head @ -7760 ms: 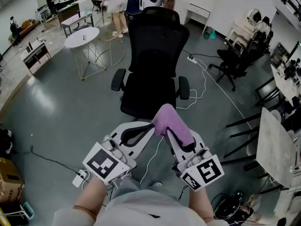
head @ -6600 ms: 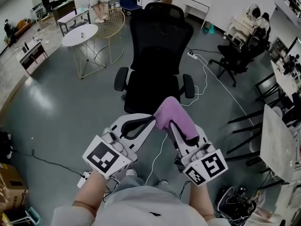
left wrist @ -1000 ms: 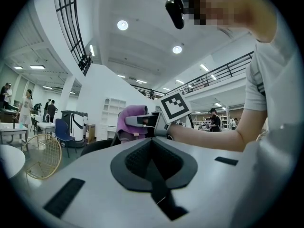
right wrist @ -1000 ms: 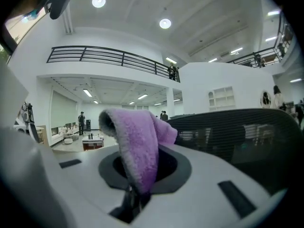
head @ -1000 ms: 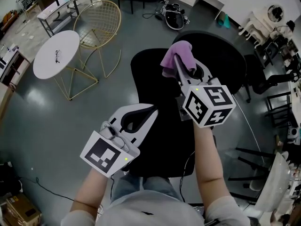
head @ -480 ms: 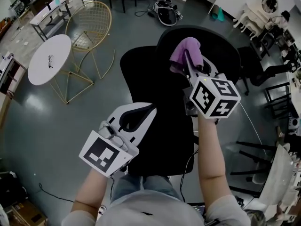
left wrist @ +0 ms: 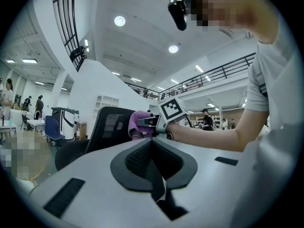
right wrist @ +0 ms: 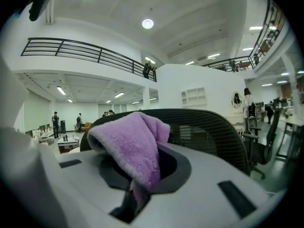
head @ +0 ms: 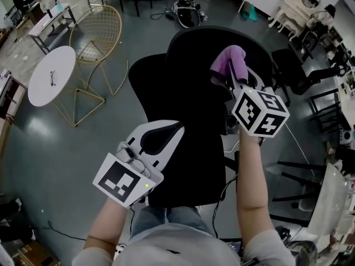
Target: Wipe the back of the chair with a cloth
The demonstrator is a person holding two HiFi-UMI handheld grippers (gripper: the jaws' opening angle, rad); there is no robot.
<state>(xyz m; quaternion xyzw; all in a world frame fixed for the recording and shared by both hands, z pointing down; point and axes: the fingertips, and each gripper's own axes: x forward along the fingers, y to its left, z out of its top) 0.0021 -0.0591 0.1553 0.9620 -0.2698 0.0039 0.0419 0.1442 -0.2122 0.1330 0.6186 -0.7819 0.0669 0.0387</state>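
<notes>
A black mesh office chair stands right below me; its curved back (head: 194, 54) fills the middle of the head view. My right gripper (head: 239, 77) is shut on a purple cloth (head: 228, 62) and holds it at the top edge of the chair back. In the right gripper view the cloth (right wrist: 133, 146) drapes over the jaws, with the mesh back (right wrist: 209, 129) just beyond it. My left gripper (head: 178, 127) is shut, holds nothing, and hovers lower left over the chair. From the left gripper view, the chair back (left wrist: 111, 122) and the cloth (left wrist: 137, 125) show ahead.
A round white table (head: 51, 75) and a gold wire chair (head: 97, 32) stand to the left on the grey floor. More black chairs (head: 294, 65) and a white desk (head: 333, 204) are on the right. A cable (head: 299, 148) runs across the floor.
I have come from in front of the chair to right over it. During the last second the right gripper carried the cloth rightward along the top of the chair back. The left gripper stayed put.
</notes>
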